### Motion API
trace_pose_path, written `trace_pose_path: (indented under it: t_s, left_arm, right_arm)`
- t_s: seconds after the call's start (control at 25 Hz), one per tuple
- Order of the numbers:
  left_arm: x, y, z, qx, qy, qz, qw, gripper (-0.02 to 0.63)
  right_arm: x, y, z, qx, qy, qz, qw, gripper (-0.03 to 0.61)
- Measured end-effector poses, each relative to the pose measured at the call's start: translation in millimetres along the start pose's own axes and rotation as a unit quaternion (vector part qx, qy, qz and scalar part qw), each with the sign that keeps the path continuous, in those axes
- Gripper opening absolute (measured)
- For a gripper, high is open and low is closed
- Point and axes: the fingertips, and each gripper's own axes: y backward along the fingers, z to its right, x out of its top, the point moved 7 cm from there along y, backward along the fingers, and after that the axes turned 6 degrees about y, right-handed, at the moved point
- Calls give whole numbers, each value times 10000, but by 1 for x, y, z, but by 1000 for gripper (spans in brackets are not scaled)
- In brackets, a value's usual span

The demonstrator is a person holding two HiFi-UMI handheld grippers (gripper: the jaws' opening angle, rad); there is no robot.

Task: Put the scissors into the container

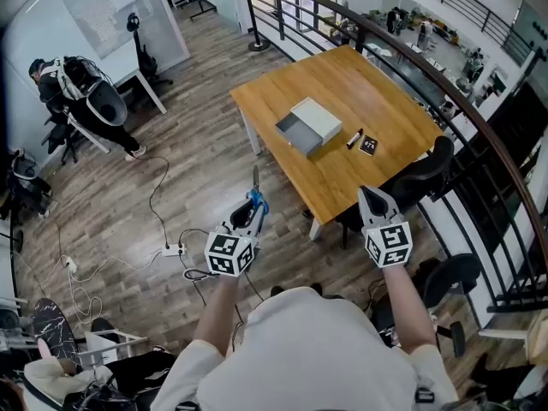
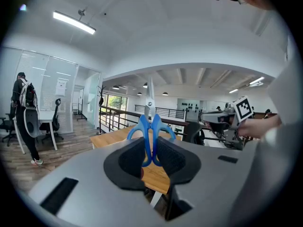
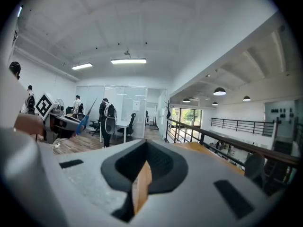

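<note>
Wood-plank floor (image 1: 197, 169), with cables and a power strip (image 1: 174, 250) lying loose on it. Wooden table (image 1: 342, 80) beside a curved black railing (image 1: 445, 88) (a lower level shows beyond it). Black office chair (image 1: 424, 174) at the table's near edge. White desk (image 1: 141, 71) by a glass partition (image 1: 111, 7), where a person (image 1: 81, 92) stands. White ceiling; strip light (image 2: 73, 22) lit.

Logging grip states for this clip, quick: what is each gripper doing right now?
Left gripper: jaws closed on the handles of the blue scissors.
Right gripper: jaws together, holding nothing.
</note>
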Motion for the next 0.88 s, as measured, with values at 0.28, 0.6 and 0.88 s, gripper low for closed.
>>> trace_pose_path:
  t_s: [0.28, 0.6, 0.88]
  left_arm:
    - [-7, -4, 7, 18, 26, -47, 10000, 72]
    - [-11, -14, 19, 98, 76, -92, 9999, 72]
    - [-15, -25, 38, 173, 103, -81, 9998, 72]
  right_arm:
    - [-7, 2, 5, -9, -88, 19, 10000, 2]
    - [-17, 3, 22, 70, -87, -58, 9999, 2]
    - [-27, 8, 35, 258, 61, -112, 9996, 3]
